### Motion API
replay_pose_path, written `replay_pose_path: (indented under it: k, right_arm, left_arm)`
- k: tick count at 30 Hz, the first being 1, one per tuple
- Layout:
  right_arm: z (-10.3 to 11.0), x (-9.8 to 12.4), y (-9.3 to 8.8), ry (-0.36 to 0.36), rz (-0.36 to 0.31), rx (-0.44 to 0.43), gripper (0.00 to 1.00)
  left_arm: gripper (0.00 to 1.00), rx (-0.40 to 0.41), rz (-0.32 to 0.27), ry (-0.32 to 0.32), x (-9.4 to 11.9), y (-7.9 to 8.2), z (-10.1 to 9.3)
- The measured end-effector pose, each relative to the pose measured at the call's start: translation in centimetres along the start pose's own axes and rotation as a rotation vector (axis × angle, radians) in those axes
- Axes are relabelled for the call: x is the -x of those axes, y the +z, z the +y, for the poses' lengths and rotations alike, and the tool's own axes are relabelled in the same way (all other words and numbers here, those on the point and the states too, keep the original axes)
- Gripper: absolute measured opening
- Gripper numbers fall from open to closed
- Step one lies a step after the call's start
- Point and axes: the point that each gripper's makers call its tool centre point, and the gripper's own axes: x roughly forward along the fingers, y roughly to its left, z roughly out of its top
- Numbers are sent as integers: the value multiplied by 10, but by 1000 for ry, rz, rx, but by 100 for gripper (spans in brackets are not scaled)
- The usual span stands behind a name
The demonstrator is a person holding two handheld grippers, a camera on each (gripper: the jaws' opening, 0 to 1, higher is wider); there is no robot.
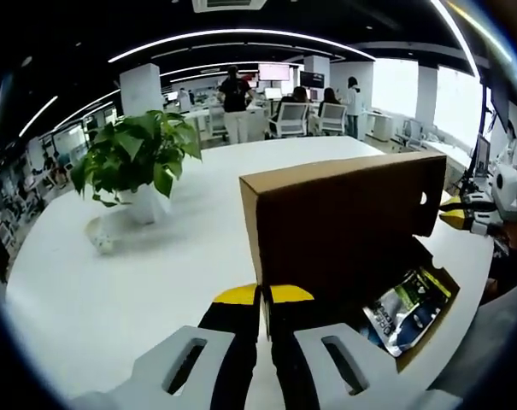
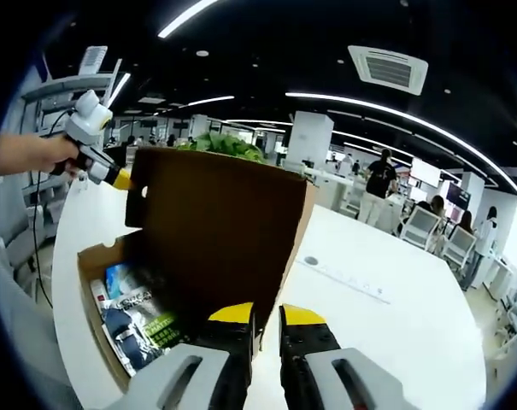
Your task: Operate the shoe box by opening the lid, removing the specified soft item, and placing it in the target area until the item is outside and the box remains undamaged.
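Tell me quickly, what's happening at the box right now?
A person holds the shoe box lid upright with both hand-held grippers, the left hand-held gripper and the right hand-held gripper each shut on a side edge. The soft packet lies inside the open shoe box on the white table.

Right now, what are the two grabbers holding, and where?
Both grip the box's raised lid: the left gripper and the right gripper each pinch a side edge of it.

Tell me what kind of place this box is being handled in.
Most likely an open-plan office: office chairs at desks with monitors, people standing about, long ceiling strip lights. The shoe box sits on a white table beside a potted plant.
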Motion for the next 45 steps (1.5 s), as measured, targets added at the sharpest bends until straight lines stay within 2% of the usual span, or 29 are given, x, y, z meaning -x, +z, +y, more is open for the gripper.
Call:
replay_pose_path:
  k: [6, 15, 23, 45]
  right_arm:
    - [2, -4, -13, 4, 32, -17, 6]
    - [6, -9, -23, 15, 57, -30, 6]
    - [8, -14, -24, 25, 63, -44, 6]
    - [-1, -29, -27, 3, 92, -105, 0]
  left_arm:
    - [0, 3, -2, -5, -4, 3, 1]
    - [0, 2, -1, -8, -8, 5, 4]
    - [0, -3, 4, -11, -12, 7, 6]
    - [1, -4, 3, -15, -21, 10, 9]
